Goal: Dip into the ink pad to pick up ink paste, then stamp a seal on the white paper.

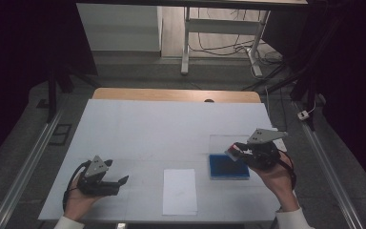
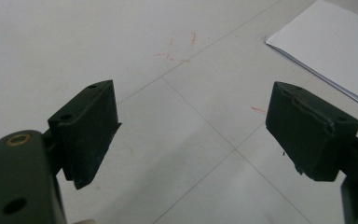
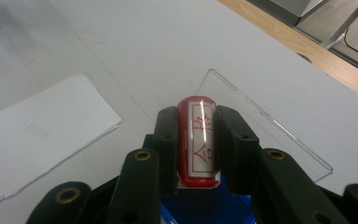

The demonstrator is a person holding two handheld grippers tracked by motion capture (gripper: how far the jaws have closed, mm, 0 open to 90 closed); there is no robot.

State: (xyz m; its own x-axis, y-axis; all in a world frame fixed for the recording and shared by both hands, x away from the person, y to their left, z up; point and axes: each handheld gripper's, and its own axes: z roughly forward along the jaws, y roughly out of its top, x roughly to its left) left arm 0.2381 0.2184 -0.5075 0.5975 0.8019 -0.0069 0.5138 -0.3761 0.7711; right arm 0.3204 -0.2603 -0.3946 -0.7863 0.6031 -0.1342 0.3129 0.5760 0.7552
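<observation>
Your widest surface is the white-covered table with a wooden far edge (image 1: 124, 124), and everything in hand sits on its near half. On it, near the front edge and about midway between your hands, lies the white rectangular sheet of paper (image 1: 179, 191); in the left gripper view its corner shows at the upper right (image 2: 326, 46), and in the right gripper view it lies to the left of the jaws (image 3: 37, 135).

Right of the paper is the blue square ink pad tray (image 1: 228, 167), flat on the table, with the clear plastic lid (image 1: 219, 143) open behind it; the right gripper view shows that lid's transparent edge beyond the jaws (image 3: 279, 130) and the blue of the tray just under them (image 3: 205, 205).

Your right gripper (image 1: 237, 149) hangs over the tray's far right part. Its jaws are closed tight on the red cylindrical stamp with a white label and red characters (image 3: 198, 142), which fills the gap between them; in the high view the stamp shows as a small red tip (image 1: 230, 151).

Your left gripper (image 1: 119, 181) rests low over the table's near left, well apart from the paper, pointing towards it. Its jaws stand wide apart with nothing between them but bare table (image 2: 191, 140).
</observation>
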